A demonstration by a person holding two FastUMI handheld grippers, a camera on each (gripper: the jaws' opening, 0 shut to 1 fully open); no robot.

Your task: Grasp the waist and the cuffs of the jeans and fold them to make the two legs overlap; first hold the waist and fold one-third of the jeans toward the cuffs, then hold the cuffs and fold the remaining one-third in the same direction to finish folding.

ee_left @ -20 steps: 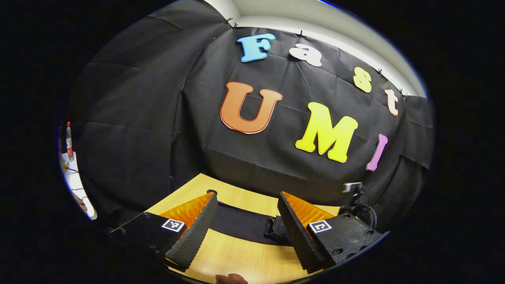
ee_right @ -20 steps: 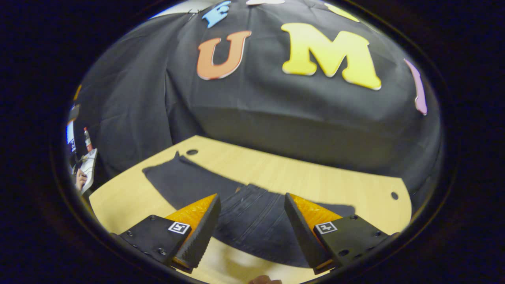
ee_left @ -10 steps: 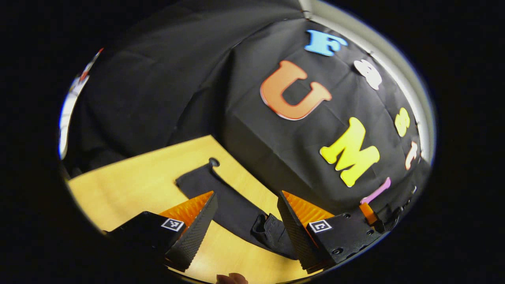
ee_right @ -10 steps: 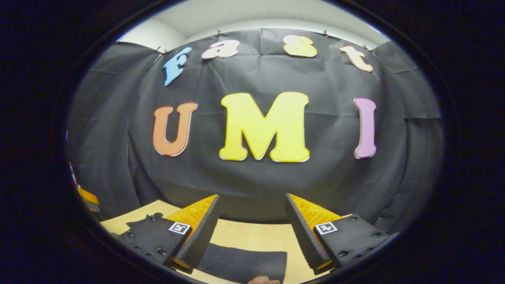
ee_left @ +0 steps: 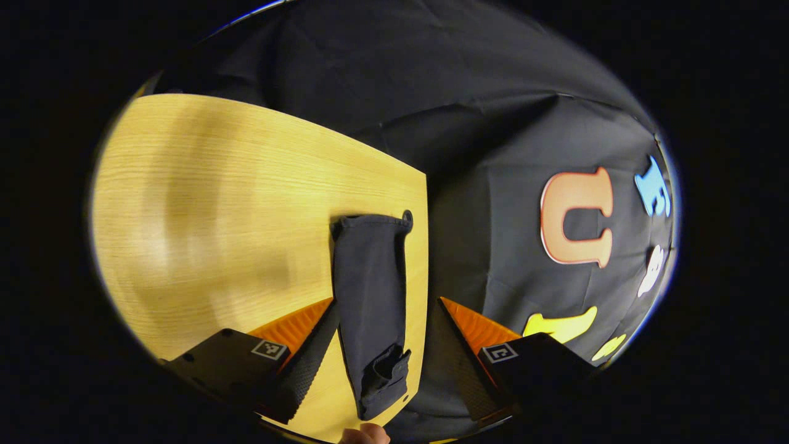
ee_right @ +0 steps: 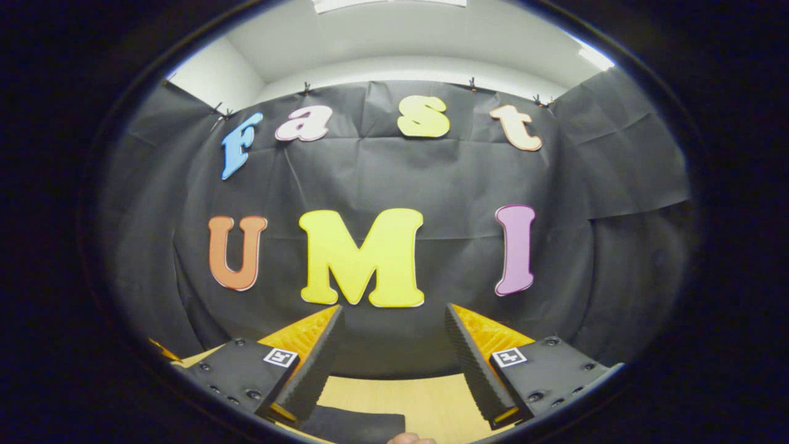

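The dark jeans [ee_left: 372, 302] lie as a long strip on the wooden table [ee_left: 234, 203], close to its far edge by the booth wall. A folded, bunched end lies nearest me and the other end reaches a round hole in the tabletop. My left gripper [ee_left: 385, 361] hovers over the near part of the strip, open, with the cloth showing between its spread fingers. In the right gripper view a small dark patch of the jeans [ee_right: 354, 425] shows low between the fingers. My right gripper [ee_right: 392, 364] is open, raised, and points at the wall.
A cable hole [ee_left: 407, 216] sits at the table's far edge by the jeans' end. The black cloth wall rises just behind the table. A fingertip [ee_left: 363, 435] shows at the bottom of the left gripper view, and another fingertip [ee_right: 410, 438] at the bottom of the right gripper view.
The left gripper has swung round and tipped down, so the jeans now run straight away from it. The right gripper has lifted and tilted up off the jeans. Both stay open.
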